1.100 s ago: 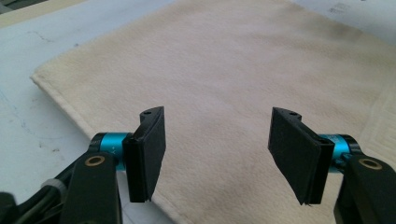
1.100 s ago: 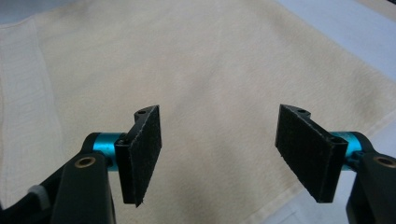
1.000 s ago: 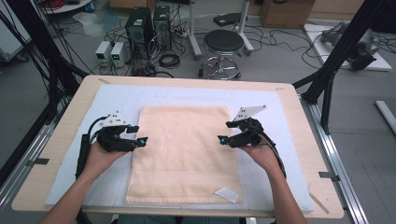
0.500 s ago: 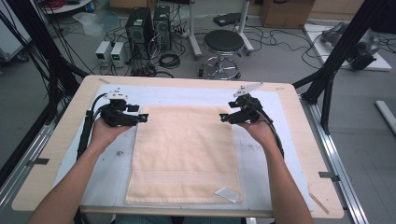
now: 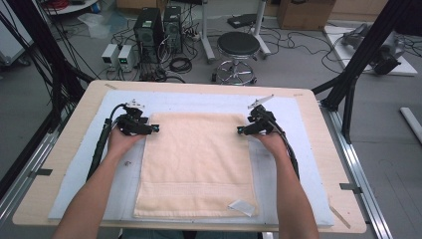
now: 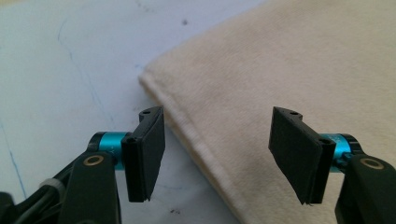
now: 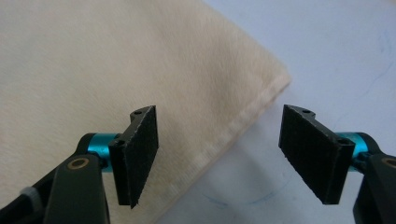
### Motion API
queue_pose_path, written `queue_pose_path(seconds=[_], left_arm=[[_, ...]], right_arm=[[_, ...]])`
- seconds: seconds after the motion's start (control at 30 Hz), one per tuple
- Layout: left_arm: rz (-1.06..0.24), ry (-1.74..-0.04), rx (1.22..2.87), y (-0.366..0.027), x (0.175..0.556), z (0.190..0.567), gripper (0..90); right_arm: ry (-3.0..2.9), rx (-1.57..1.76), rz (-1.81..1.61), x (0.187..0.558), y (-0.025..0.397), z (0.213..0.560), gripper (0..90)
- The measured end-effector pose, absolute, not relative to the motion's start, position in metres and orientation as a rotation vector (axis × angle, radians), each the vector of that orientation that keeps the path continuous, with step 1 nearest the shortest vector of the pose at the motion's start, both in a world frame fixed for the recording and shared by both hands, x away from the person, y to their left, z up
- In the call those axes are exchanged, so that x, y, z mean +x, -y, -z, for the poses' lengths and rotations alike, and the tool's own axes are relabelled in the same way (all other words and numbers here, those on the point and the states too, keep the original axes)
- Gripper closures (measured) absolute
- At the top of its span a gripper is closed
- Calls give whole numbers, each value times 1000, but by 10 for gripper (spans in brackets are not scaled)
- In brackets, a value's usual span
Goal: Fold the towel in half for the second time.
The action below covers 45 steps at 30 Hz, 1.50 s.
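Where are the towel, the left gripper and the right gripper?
towel [image 5: 196, 164], high view, middle of the cloth.
left gripper [image 5: 155, 129], high view, between its fingertips.
right gripper [image 5: 240, 131], high view, between its fingertips.

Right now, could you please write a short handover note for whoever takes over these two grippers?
Left gripper: open, jaws straddling the towel's left edge near its far left corner, nothing held.
Right gripper: open, jaws straddling the right edge near the far right corner, nothing held.
The cream towel lies flat on the pale blue mat, its label at the near right corner.
Done: both grippers lined up at the far corners.
Left: probably close on both edges, then lift and fold; no fold made yet.
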<state>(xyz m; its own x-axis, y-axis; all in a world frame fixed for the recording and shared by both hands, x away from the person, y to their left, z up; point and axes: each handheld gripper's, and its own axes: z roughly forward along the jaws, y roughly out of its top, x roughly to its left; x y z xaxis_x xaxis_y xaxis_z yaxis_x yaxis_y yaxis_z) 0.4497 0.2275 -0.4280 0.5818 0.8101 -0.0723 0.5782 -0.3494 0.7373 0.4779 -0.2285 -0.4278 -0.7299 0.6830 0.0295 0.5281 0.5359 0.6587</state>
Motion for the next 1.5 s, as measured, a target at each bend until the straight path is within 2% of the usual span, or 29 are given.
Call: queue_pose_path(seconds=[0.07,0.13,0.17,0.23,0.3,0.37,0.43,0.47,0.7,0.87,1.0,1.13,1.23,1.4,1.5], left_arm=[[-338,-1160,2054,-232,455,437,378],[-339,-1173,2031,-232,456,438,407],[-345,-1169,2032,-232,456,438,434],[-356,-1158,2046,-227,455,438,505],[-384,-1158,2056,-224,453,438,531],[-358,-1159,2052,-223,453,437,625],[-277,-1143,2041,-223,453,437,738],[-279,-1141,2044,-222,453,437,801],[-271,-1133,2020,-227,451,430,829],[-319,-1062,1966,-230,441,409,830],[-364,-982,1929,-231,426,388,830],[-411,-873,1931,-235,390,364,828],[-443,-813,1920,-241,358,360,826],[-439,-727,1959,-247,304,385,818],[-362,-691,1990,-248,277,408,798]], right_arm=[[-2546,1052,-995,478,230,435,295],[-2526,1075,-1028,477,232,438,327],[-2527,1086,-1040,477,233,438,367],[-2556,1085,-1053,476,231,436,509],[-2573,1054,-1043,475,225,435,574],[-2583,1077,-1064,475,224,435,637],[-2627,1096,-1103,476,224,434,804],[-2632,1078,-1101,475,223,434,816],[-2637,1034,-1148,469,225,417,834],[-2596,984,-1230,461,233,399,834],[-2574,863,-1274,440,238,374,834],[-2562,751,-1336,412,239,352,833],[-2558,676,-1343,383,242,341,830],[-2600,600,-1334,329,243,353,823],[-2659,567,-1286,302,241,375,799]])
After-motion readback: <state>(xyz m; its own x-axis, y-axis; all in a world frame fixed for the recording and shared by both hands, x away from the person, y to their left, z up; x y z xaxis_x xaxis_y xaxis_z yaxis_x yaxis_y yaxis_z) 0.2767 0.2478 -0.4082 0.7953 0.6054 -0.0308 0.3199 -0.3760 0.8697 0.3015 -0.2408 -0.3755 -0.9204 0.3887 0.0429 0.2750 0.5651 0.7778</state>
